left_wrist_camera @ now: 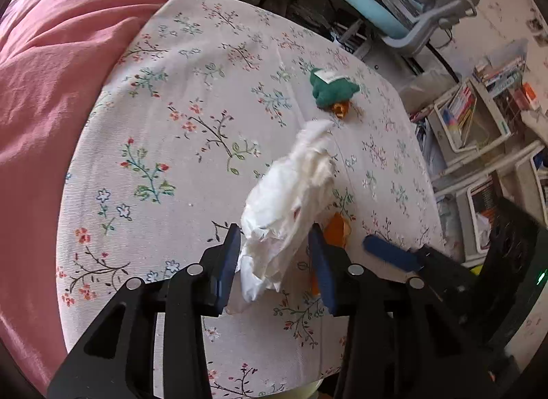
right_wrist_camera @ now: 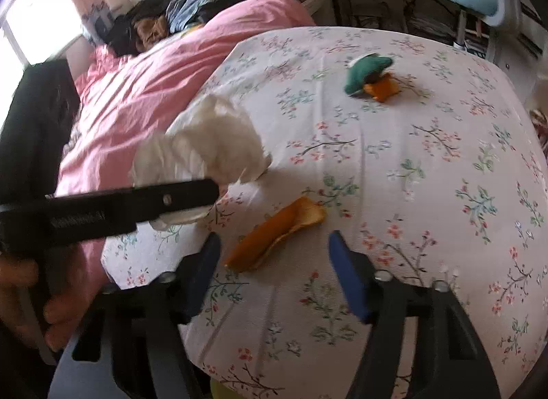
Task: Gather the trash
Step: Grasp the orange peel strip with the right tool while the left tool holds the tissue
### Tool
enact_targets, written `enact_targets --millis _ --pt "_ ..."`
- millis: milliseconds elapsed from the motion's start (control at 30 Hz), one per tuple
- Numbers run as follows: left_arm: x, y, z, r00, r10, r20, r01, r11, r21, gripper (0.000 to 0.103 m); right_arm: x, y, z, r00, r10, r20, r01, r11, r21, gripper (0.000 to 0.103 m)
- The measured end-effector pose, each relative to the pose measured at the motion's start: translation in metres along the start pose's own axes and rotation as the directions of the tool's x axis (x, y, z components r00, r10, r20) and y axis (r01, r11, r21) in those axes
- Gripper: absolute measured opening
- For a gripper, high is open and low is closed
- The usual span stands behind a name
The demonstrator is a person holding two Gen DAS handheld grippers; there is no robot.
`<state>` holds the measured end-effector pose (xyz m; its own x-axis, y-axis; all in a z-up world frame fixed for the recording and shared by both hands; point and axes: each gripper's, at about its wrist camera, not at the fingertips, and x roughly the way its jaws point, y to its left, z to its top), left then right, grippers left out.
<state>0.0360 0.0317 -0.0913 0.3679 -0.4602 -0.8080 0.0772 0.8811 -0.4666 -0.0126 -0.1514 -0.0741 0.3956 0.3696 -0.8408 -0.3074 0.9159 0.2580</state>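
On the floral-clothed worktop (right_wrist_camera: 411, 166), our left gripper (left_wrist_camera: 274, 255) holds crumpled white tissue (left_wrist_camera: 291, 193); right gripper's (right_wrist_camera: 274, 268) fingers, half-wide, should straddle the curled orange peel (right_wrist_camera: 274, 231) squarely.

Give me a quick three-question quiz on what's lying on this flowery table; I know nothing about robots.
1. What is between the left gripper's fingers?
2. True or false: the far orange peel lies against the green cloth.
3. What lies just ahead of the right gripper? A) near orange peel B) spoon C) cup

Key: 1. tissue; 2. true; 3. A
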Motion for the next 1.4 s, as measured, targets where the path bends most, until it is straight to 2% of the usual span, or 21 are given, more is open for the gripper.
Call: enact_targets --millis 200,300,367,467,533,600,700,767,800,867,967,1000,1067,1133,1200,1267,1300,1333,1367,1400 --pt "0.002 0.006 0.004 1.0 0.005 -0.007 -0.005 1.0 -0.022 0.04 0.017 0.019 0.0 0.999 -0.048 -0.026 0.046 0.996 -0.073 0.047" --pt "0.004 0.004 0.005 0.999 0.035 -0.011 -0.035 0.999 -0.003 0.042 0.019 0.021 -0.001 0.997 -0.077 -0.015 0.075 0.992 -0.106 0.041" --pt "0.005 0.005 0.006 0.998 0.057 -0.009 -0.057 0.998 0.006 0.045 0.019 0.017 -0.001 0.997 -0.075 -0.016 0.073 0.993 -0.096 0.032" --pt "0.002 0.01 0.007 0.997 0.07 -0.038 -0.069 0.997 0.025 0.053 0.016 0.009 -0.001 0.996 -0.088 -0.014 0.086 0.994 -0.064 0.032" --pt "-0.003 0.015 0.009 0.993 0.111 -0.048 -0.108 0.993 0.048 0.057 0.016 0.006 0.001 0.996 -0.084 -0.014 0.083 0.996 -0.045 0.034" --pt "-0.01 0.02 0.01 0.986 0.161 -0.044 -0.157 0.985 0.071 0.062 0.019 0.007 0.003 0.997 -0.071 -0.011 0.071 0.997 -0.043 0.042" --pt "-0.015 0.018 0.009 0.971 0.234 -0.051 -0.222 0.959 0.175 0.068 0.022 0.012 0.003 0.998 -0.065 -0.007 0.065 0.996 -0.066 0.046" --pt "-0.016 0.011 0.002 0.955 0.292 -0.049 -0.266 0.92 0.288 0.07 0.022 0.013 0.004 0.998 -0.061 -0.004 0.06 0.996 -0.072 0.046" --pt "-0.019 0.008 -0.001 0.946 0.322 -0.018 -0.299 0.896 0.329 0.07 0.023 0.013 0.005 0.998 -0.059 -0.003 0.059 0.995 -0.075 0.046" --pt "-0.026 0.005 0.001 0.942 0.332 0.047 -0.327 0.879 0.346 0.07 0.024 0.012 0.006 0.998 -0.055 -0.001 0.055 0.995 -0.078 0.044" --pt "-0.037 -0.004 0.008 0.947 0.289 0.138 -0.319 0.88 0.353 0.071 0.025 0.011 0.008 0.999 -0.054 0.0 0.053 0.995 -0.08 0.039" --pt "-0.037 -0.007 0.01 0.947 0.279 0.157 -0.318 0.878 0.357 0.074 0.024 0.01 0.009 0.999 -0.052 -0.001 0.052 0.995 -0.081 0.036" --pt "-0.031 -0.013 0.015 0.938 0.289 0.193 -0.343 0.861 0.376 0.077 0.024 0.008 0.009 0.998 -0.056 -0.003 0.055 0.995 -0.083 0.028" --pt "-0.019 -0.017 0.019 0.926 0.325 0.193 -0.376 0.839 0.393 0.077 0.023 0.004 0.009 0.999 -0.052 -0.008 0.051 0.996 -0.079 0.023" --pt "-0.005 -0.016 0.022 0.917 0.357 0.177 -0.398 0.828 0.394 0.077 0.022 0.002 0.009 0.999 -0.049 -0.013 0.047 0.996 -0.079 0.02" --pt "0.006 -0.013 0.023 0.917 0.369 0.15 -0.398 0.831 0.388 0.076 0.021 0.001 0.009 0.999 -0.05 -0.015 0.049 0.995 -0.087 0.019" --pt "0.011 -0.012 0.023 0.921 0.366 0.13 -0.387 0.838 0.385 0.068 0.021 0.002 0.008 0.999 -0.052 -0.016 0.05 0.994 -0.093 0.019" --pt "0.016 -0.01 0.023 0.931 0.352 0.099 -0.362 0.849 0.384 0.05 0.021 0.002 0.008 0.998 -0.052 -0.017 0.05 0.994 -0.094 0.019" --pt "0.019 -0.009 0.021 0.94 0.335 0.067 -0.335 0.861 0.382 0.039 0.02 0.001 0.008 0.998 -0.052 -0.018 0.05 0.994 -0.096 0.018" --pt "0.02 -0.01 0.02 0.941 0.332 0.06 -0.329 0.864 0.382 0.034 0.02 0.001 0.008 0.998 -0.052 -0.019 0.049 0.994 -0.098 0.018"
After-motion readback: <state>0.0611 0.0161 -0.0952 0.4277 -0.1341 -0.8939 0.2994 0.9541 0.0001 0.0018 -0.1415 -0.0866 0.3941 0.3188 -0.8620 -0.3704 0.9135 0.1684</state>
